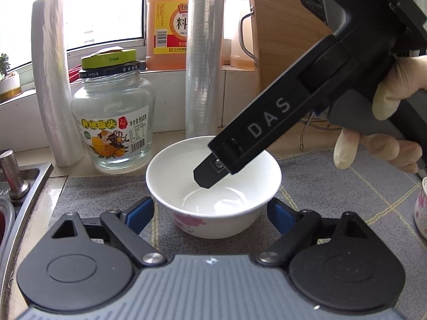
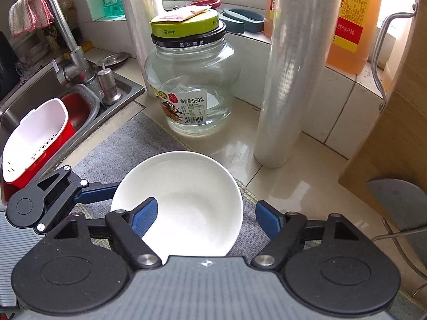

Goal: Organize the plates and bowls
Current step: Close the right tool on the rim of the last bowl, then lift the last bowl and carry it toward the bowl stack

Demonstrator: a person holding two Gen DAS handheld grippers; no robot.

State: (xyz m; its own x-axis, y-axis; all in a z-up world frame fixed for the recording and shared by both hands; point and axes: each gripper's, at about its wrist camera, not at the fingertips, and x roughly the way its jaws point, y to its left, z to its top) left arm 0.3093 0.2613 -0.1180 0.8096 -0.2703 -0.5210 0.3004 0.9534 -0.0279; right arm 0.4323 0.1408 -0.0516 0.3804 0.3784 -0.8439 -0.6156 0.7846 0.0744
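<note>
The bowl [image 1: 213,186] is white and glossy, with a pink flower print low on its outer wall, and it stands upright and empty on a grey mat [image 1: 333,186]. The left gripper [image 1: 210,213] straddles it, blue pads against its sides, grasping it. The right gripper [image 2: 205,220] has one finger [image 2: 145,217] inside the bowl and the other outside the rim, which it does not visibly pinch. Beyond the bowl stand a glass jar [image 1: 113,122] and a roll of cling film [image 1: 204,61].

A home kitchen is shown: a steel sink [image 2: 32,101] with faucet [image 2: 66,40], a tiled windowsill lined with a cooking-wine jug [image 1: 166,24], a glass jar [image 2: 190,85] and cling-film rolls [image 2: 291,80].
</note>
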